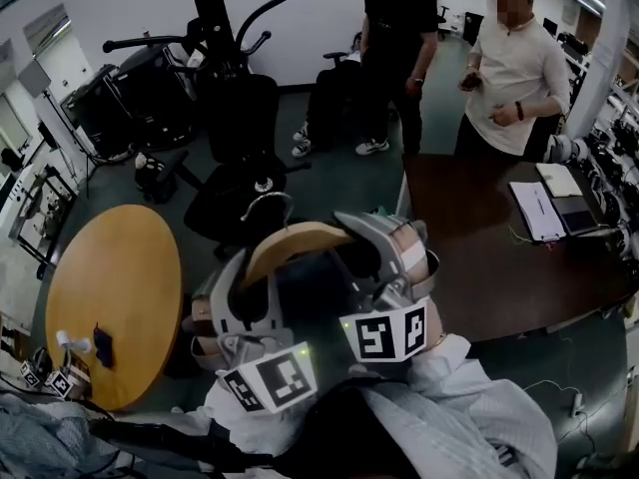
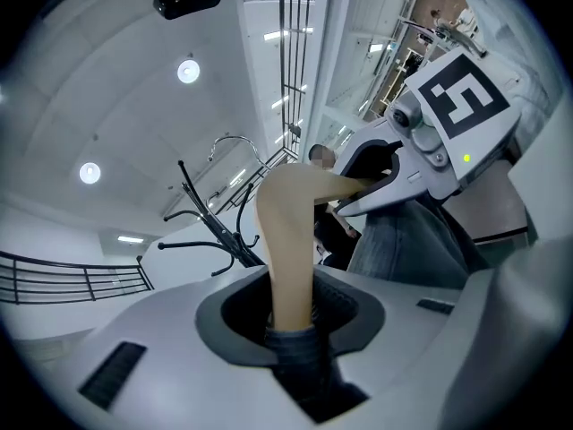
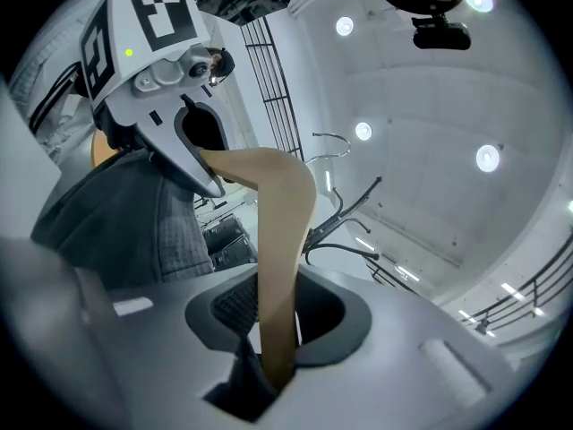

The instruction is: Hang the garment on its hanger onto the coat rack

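Note:
A wooden hanger with a metal hook carries a dark garment, held up close below the head camera. My left gripper is shut on the hanger's left arm and my right gripper on its right arm. In the left gripper view the wooden arm rises from between the jaws of the left gripper, with dark cloth pinched beneath it. The right gripper view shows the other arm clamped in the right gripper. The black coat rack stands ahead, beyond the hook.
A black office chair stands between me and the rack. A round wooden table is at the left. A dark table with papers is at the right. Two people stand behind it.

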Demonstrator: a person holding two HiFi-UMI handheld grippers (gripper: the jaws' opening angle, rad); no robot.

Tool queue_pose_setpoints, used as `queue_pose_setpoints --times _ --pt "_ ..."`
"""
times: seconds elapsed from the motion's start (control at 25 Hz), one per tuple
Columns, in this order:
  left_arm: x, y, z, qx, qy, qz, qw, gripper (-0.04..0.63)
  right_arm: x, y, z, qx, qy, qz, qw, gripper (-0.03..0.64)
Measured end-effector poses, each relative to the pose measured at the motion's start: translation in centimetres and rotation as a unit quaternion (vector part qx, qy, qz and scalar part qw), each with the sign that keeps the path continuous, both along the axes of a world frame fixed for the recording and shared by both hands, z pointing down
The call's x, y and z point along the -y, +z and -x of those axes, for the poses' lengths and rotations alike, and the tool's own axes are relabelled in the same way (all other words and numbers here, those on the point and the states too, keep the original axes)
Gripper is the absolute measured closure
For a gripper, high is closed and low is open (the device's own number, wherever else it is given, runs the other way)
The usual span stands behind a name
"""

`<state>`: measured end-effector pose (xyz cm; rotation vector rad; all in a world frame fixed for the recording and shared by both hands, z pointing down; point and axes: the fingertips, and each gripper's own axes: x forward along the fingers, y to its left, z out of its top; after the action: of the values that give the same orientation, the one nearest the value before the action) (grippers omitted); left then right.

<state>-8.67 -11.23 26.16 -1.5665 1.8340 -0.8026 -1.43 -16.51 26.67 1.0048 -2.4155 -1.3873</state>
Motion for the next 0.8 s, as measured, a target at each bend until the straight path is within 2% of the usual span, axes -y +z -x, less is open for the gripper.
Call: queue_pose_setpoints --times 0.2,0.36,0.6,0.8 --pt "4.7 -0.5 2.0 -0.006 -0.008 -0.004 0.9999 0.497 4.8 -0.7 2.0 0.003 -0.004 -0.011 1.0 0.529" --pt "8.6 -1.5 5.0 -0.007 -0.008 -0.014 0.9998 0.497 8.7 -1.9 4.9 0.007 0.0 -0.024 1.0 0.526" --pt "14.6 -2.6 10.3 -0.001 0.01 -0.034 0.9994 0.497 14.4 -3.1 9.9 0.016 0.025 -0.048 0.998 0.525" --pt "18.8 -3.6 12.4 0.006 0.025 -0.042 0.9988 0.497 18.3 -4.1 11.9 0.029 0.037 -0.058 0.997 0.52"
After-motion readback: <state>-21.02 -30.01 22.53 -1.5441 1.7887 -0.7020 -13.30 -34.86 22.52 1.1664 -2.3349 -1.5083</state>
